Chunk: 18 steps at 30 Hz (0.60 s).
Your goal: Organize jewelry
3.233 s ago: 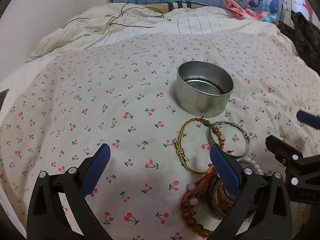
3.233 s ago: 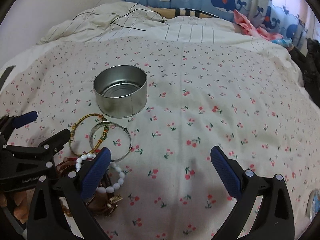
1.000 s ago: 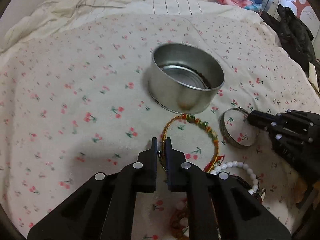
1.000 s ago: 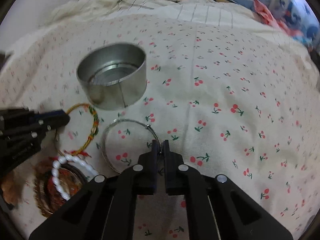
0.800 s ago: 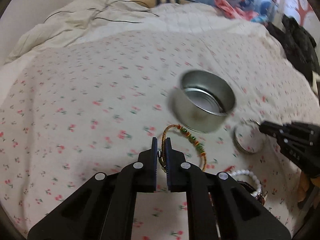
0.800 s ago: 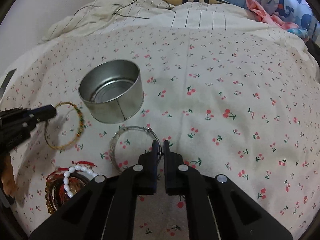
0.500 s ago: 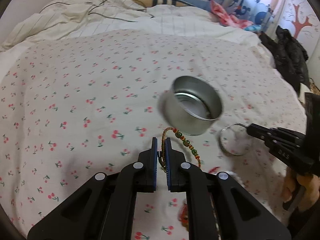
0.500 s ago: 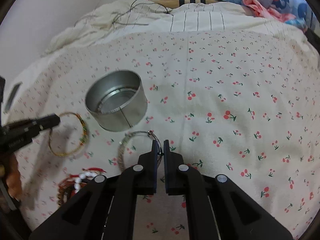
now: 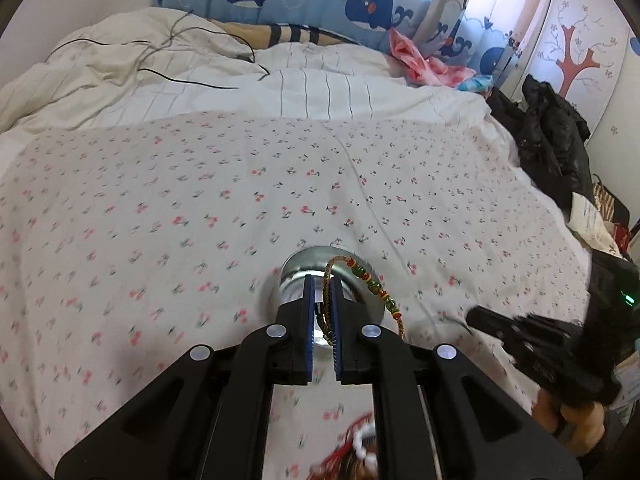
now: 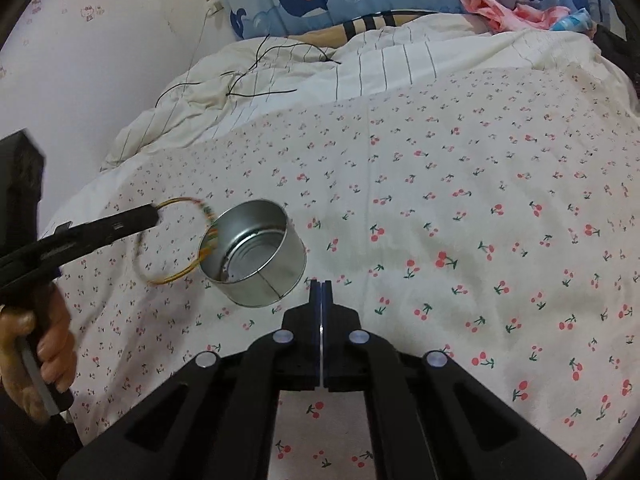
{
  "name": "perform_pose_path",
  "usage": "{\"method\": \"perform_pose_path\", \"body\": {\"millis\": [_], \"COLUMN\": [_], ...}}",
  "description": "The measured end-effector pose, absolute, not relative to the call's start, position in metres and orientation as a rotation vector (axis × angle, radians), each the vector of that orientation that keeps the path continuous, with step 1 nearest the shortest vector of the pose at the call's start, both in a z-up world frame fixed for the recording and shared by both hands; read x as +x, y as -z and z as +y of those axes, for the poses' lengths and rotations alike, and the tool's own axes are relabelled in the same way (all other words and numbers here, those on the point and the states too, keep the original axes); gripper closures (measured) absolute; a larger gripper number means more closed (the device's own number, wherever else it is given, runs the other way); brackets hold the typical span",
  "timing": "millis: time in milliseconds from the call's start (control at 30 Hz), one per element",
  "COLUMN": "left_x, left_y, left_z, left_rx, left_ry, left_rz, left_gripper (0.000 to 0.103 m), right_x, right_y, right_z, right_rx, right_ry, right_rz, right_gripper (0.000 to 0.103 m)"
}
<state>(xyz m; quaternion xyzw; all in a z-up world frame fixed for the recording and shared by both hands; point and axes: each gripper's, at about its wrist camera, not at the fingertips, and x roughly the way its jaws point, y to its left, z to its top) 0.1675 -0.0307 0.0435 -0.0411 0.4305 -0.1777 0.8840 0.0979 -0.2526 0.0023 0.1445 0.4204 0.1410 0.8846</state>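
The left tongs [image 9: 322, 312] are reaching forward and slightly downward with their blue-padded fingers [image 9: 307, 320] pressed nearly together, gripping something thin between them. The right tongs [image 10: 321, 320] are extending forward with their fingers [image 10: 315, 320] closed flat against each other, only a thin sliver showing between the pads. The left hand [image 10: 44, 344] is wrapping bare fingers around its tool's handle.

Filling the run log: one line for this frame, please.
left gripper: shut on gold braided beaded bracelet, lifted beside round silver metal tin | right gripper: jaws shut, load not discernible | tin: on cherry-print bedsheet
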Motion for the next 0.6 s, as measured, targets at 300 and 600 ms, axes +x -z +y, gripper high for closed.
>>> {"method": "perform_pose_path", "body": {"millis": [300, 600], "left_x": [0.185, 0.166], "left_y": [-0.013, -0.034], "left_z": [-0.051, -0.023], "left_rx": [0.048, -0.039], "left_ry": [0.293, 0.279], "left_rz": [0.953, 0.904], "left_gripper": [0.093, 0.067], "right_x": [0.107, 0.097], "right_y": [0.014, 0.034], "right_z": [-0.254, -0.208], "right_rx": [0.210, -0.112], "right_ry": [-0.276, -0.284], "right_rz": [0.984, 0.981], "right_gripper": [0.102, 0.039]}}
